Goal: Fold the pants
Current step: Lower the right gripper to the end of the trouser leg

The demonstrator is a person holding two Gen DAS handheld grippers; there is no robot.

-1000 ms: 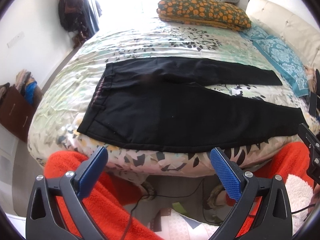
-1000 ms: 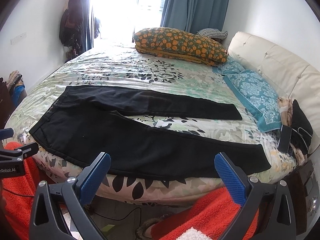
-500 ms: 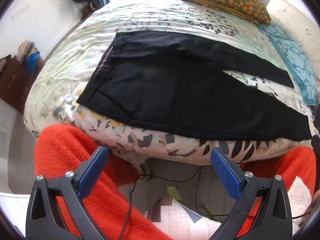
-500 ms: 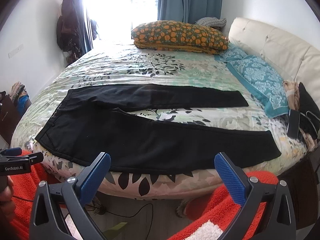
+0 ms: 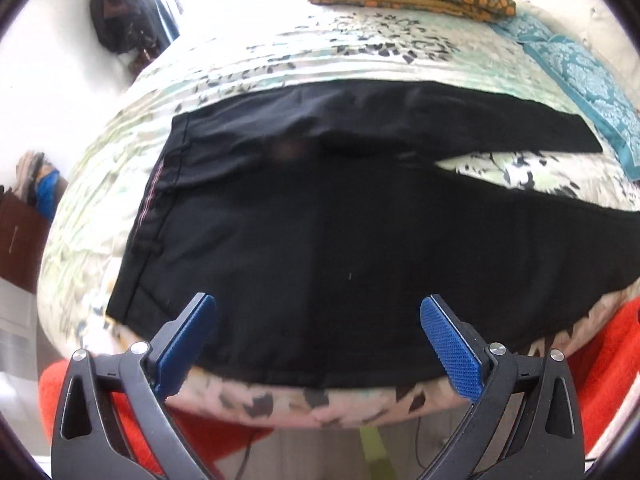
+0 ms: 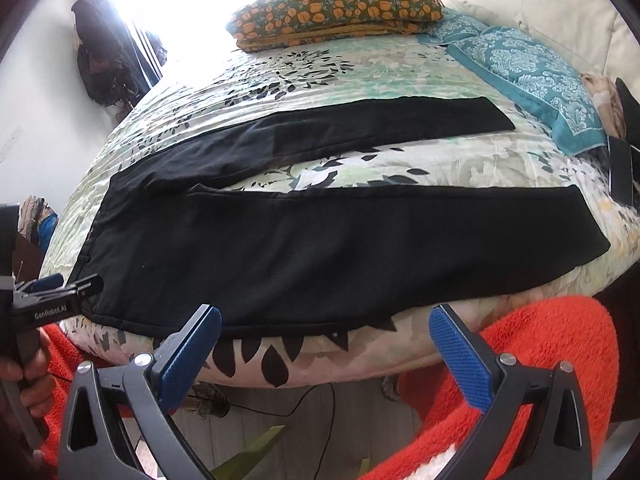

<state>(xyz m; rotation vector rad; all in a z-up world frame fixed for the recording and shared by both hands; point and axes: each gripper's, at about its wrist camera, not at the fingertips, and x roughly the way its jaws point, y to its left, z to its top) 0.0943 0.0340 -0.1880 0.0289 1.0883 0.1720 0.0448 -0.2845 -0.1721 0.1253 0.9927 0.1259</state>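
Black pants (image 6: 280, 240) lie flat across a floral bedspread (image 6: 320, 72), filling the middle of both wrist views. The waistband sits at the left of the frame, and the two legs spread apart toward the right, the far leg running to the upper right and the near leg lying along the bed's front edge.

The left gripper (image 5: 318, 332) hovers over the seat of the pants near the waistband, jaws spread wide and holding nothing. The right gripper (image 6: 324, 344) is at the bottom of its frame, just short of the near leg's lower edge — also spread wide and empty. A hand (image 6: 18, 376) holding the left tool shows at the lower left of the right view.

Likely risks: the near leg lies right at the mattress edge, so a loose pinch could let it slide off toward the floor. A deep bite may catch the bedspread along with the fabric — and uneven lifts would skew the fold.
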